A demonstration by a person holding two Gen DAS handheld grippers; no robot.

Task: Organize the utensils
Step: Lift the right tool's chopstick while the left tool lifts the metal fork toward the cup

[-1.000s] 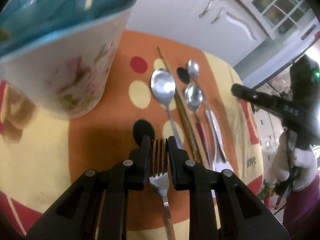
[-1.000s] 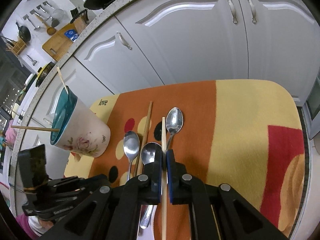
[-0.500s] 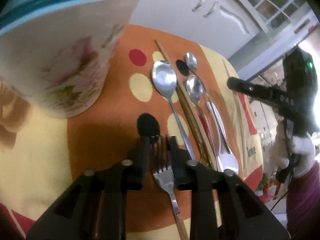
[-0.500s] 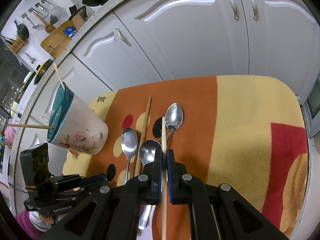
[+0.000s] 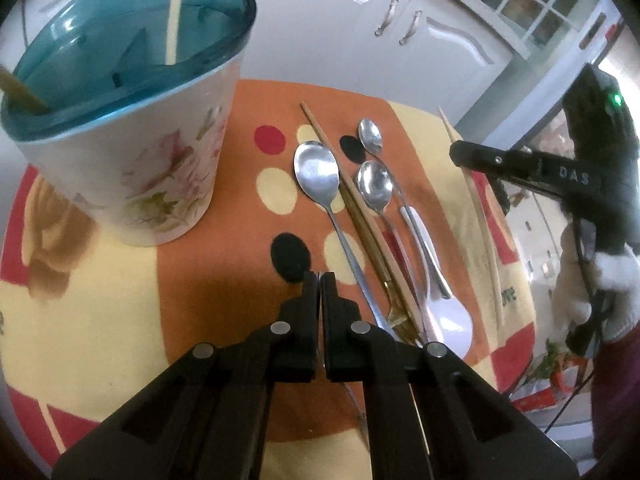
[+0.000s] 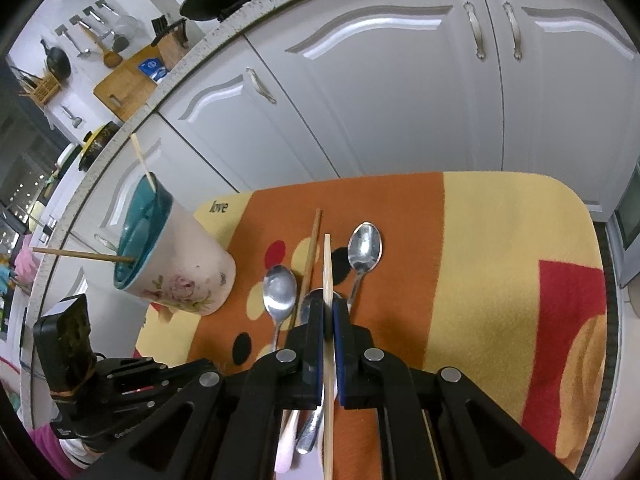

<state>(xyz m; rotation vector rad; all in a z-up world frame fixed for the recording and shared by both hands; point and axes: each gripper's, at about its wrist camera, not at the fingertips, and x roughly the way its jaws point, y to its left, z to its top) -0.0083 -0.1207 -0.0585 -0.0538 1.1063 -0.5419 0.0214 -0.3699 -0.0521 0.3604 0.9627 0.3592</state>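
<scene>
My left gripper (image 5: 320, 280) hangs over the patterned mat (image 5: 120, 320), its jaws pressed together. No fork shows between them. To its right lie a large spoon (image 5: 316, 168), a brown chopstick (image 5: 340, 168), two smaller spoons (image 5: 374, 188), a gold fork (image 5: 400, 320) and a white spoon (image 5: 444, 320). The flowered cup (image 5: 132, 152) with a teal inside stands at the left and holds two sticks. My right gripper (image 6: 329, 304) is shut on a pale chopstick (image 6: 328, 264), held above the spoons. The left gripper (image 6: 200, 370) shows low at the left in the right wrist view.
White kitchen cabinets (image 6: 400, 100) stand right behind the mat's far edge. A gloved hand (image 5: 592, 292) holds the right gripper (image 5: 456, 152) at the mat's right side. The yellow and red part of the mat (image 6: 520, 260) bears no utensils.
The left jaws have closed, and the fork that lay between them no longer shows there. The left gripper has risen, so the cup's inside is now in view. The right gripper kept still.
</scene>
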